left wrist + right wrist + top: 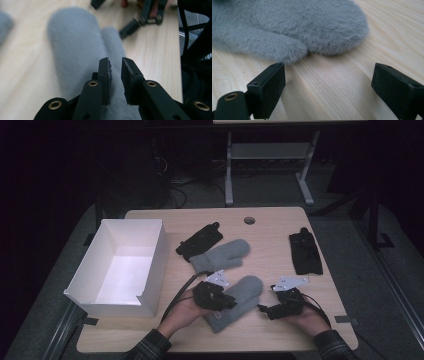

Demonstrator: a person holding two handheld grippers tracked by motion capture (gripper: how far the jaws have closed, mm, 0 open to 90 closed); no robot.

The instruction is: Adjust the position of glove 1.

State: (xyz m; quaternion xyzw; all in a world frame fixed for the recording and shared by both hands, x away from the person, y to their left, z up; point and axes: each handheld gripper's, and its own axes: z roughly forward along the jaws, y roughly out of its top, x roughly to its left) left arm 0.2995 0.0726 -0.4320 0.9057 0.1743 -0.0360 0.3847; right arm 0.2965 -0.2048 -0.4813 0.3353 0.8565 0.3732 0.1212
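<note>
Hovering over nearer grey mitten (235,302), left gripper (115,68) nearly closed w/ nothing pinched, right gripper (328,82) wide open (idle): next, probably clamp the cuff.

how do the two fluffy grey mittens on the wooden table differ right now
The near fluffy grey mitten lies under the left gripper, its cuff toward the person; the far fluffy grey mitten lies free of both grippers. The near one lies at a steeper slant; the far one lies flatter across the table, its cuff against a black glove. Both are grey, fuzzy and flat on the wood.

Overhead view; two close views sharing mitten (294,27)
</note>
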